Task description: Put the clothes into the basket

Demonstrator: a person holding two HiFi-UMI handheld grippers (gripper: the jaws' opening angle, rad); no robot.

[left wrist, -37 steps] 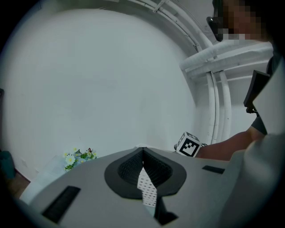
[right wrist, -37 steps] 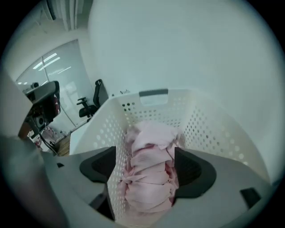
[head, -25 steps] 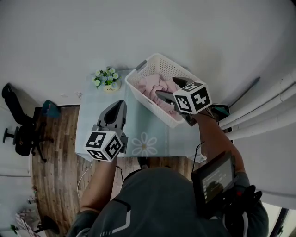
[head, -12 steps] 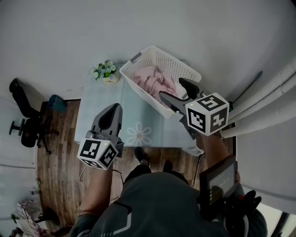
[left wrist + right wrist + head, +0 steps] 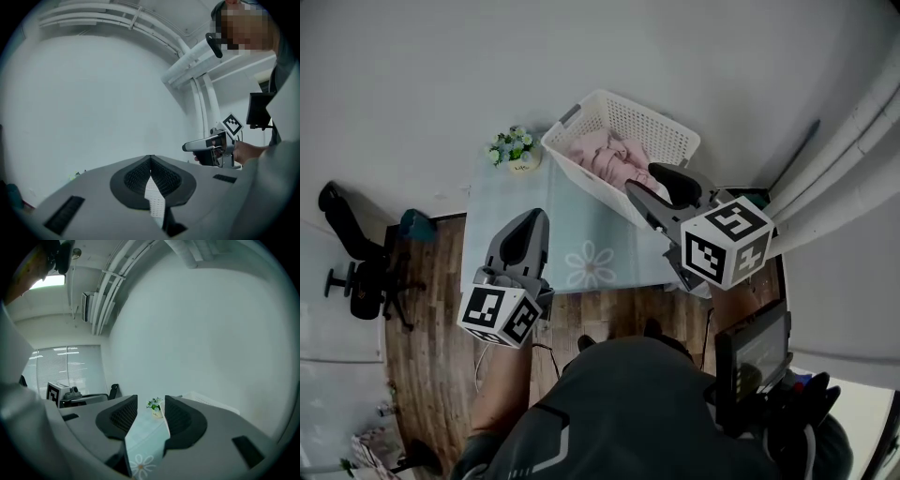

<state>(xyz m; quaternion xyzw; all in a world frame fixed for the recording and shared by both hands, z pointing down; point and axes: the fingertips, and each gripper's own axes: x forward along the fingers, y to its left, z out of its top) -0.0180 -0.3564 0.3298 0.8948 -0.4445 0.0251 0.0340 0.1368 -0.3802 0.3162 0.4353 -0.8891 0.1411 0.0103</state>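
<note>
Clothes (image 5: 607, 156) lie in the basket (image 5: 623, 105) at the table's (image 5: 572, 223) one o'clock, flowers (image 5: 514, 147) at eleven; left gripper (image 5: 528, 217) clenched empty, right gripper's (image 5: 644, 180) parted jaws have just been closing on nothing.

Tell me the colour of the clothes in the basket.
Pale pink clothes, inside the white basket; head view shows them best.

Dark grey short-sleeved shirt (image 5: 628, 403), pale angled stripe. Black screen (image 5: 755, 354) by right arm. Grey left gripper (image 5: 530, 217) and right gripper (image 5: 643, 180): black ribbed pads (image 5: 123, 416), white cubes (image 5: 727, 246) with black square markers; right jaws lately part-closing, nothing between.
</note>
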